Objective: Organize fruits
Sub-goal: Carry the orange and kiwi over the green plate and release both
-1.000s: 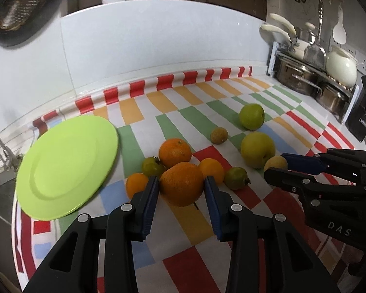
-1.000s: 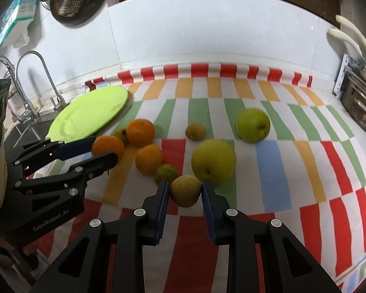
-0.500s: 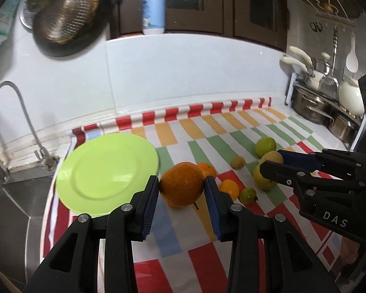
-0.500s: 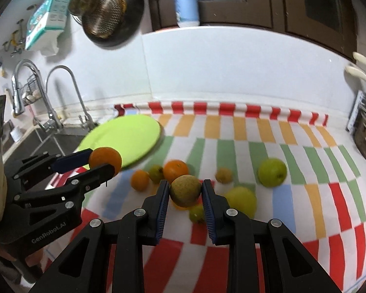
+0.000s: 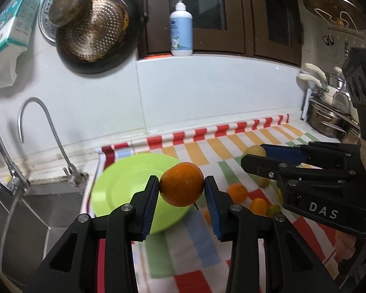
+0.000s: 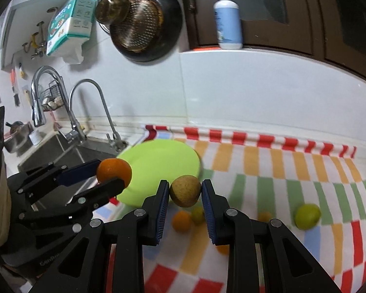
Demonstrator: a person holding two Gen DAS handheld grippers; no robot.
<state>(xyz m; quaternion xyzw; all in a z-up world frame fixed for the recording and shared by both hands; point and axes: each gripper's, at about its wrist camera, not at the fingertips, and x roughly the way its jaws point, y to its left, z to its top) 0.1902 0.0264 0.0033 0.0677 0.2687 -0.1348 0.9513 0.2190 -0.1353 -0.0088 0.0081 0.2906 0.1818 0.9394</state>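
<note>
My left gripper (image 5: 181, 185) is shut on a large orange (image 5: 181, 184), held in the air over the near edge of the green plate (image 5: 124, 183). My right gripper (image 6: 185, 191) is shut on a brownish-yellow pear (image 6: 185, 190), lifted above the striped cloth just right of the green plate (image 6: 163, 163). From the right wrist view the left gripper (image 6: 109, 173) with its orange (image 6: 113, 172) hangs at the left. The right gripper (image 5: 253, 155) with the pear (image 5: 253, 151) shows at the right of the left wrist view. Several small oranges and green fruits, such as one orange (image 5: 237, 192) and a green apple (image 6: 307, 216), lie on the cloth.
A steel sink (image 6: 61, 151) with tall taps (image 6: 95, 107) lies left of the plate. A white backsplash wall rises behind the cloth. Pots (image 5: 327, 119) stand at the far right. A soap bottle (image 5: 181, 29) sits on the ledge, and pans (image 5: 92, 24) hang above.
Both grippers have risen with their fruit, off the pile and leftward over the plate's side. The views have tilted up, so the sink, taps and cupboards now show.
</note>
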